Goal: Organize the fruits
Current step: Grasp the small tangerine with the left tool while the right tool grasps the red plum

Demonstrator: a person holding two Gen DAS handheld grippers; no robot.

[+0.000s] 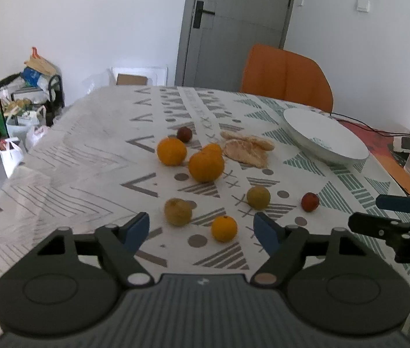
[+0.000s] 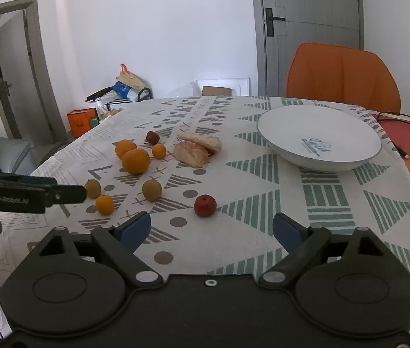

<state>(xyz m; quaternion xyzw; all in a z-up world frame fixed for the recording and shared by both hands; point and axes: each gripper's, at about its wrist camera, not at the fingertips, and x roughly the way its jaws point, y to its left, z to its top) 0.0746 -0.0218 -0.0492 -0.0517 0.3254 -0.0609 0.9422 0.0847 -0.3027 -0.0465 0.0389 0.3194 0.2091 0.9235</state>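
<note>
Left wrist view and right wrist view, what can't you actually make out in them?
- Third orange, left wrist view: mostly hidden behind the big orange.
- Bowl print, left wrist view: too blurred to read.
- Right gripper, left wrist view: cut off by the right edge.
- Left gripper, right wrist view: side-on, only one finger shows.
- Peels, right wrist view: which fruit, unclear.

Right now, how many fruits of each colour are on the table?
Orange fruits: 4
Red fruits: 2
Greenish-brown fruits: 2
Total: 8, all lying on the tablecloth, none in the white bowl.
</note>
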